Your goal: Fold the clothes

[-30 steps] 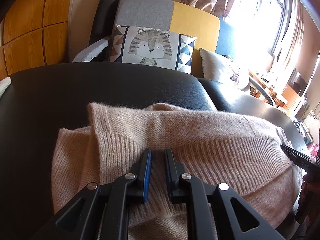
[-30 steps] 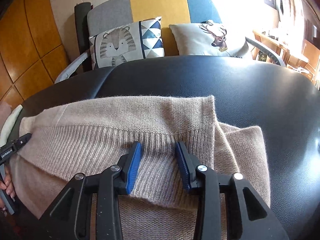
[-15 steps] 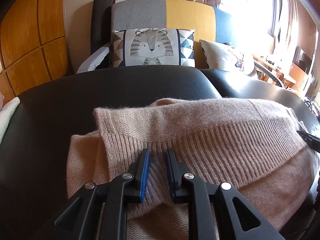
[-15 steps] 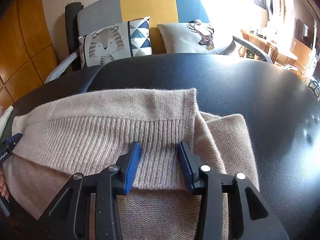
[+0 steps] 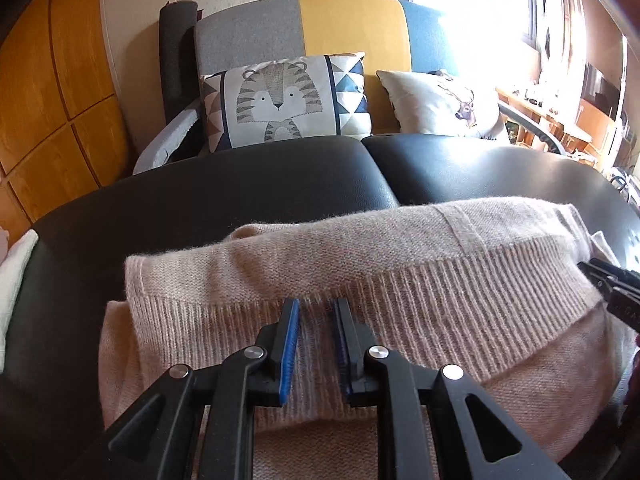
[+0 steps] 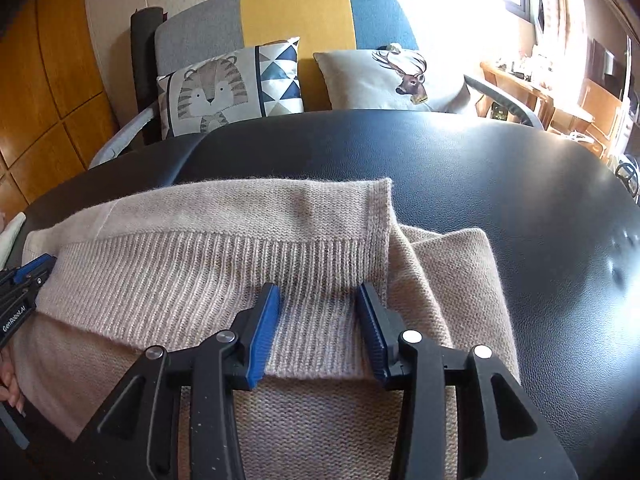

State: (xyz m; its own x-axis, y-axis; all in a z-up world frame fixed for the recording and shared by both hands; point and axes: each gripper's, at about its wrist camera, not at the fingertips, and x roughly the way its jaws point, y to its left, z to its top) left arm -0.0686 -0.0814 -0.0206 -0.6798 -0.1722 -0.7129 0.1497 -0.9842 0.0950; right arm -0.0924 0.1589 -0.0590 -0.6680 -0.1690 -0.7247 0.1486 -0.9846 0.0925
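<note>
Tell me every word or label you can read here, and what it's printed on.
"GenRobot.AI": white lettering on the black body of the left tongs, seen at the left edge of the right wrist view.
No other text is readable; the tiger cushion and deer cushion carry pictures only, and the beige sweater shows no tag.

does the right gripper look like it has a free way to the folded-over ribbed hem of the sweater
Probably yes. The right gripper sits over the sweater's ribbed hem, jaws open, with knit showing between them and nothing on top. The left gripper works the far end, well apart.
</note>
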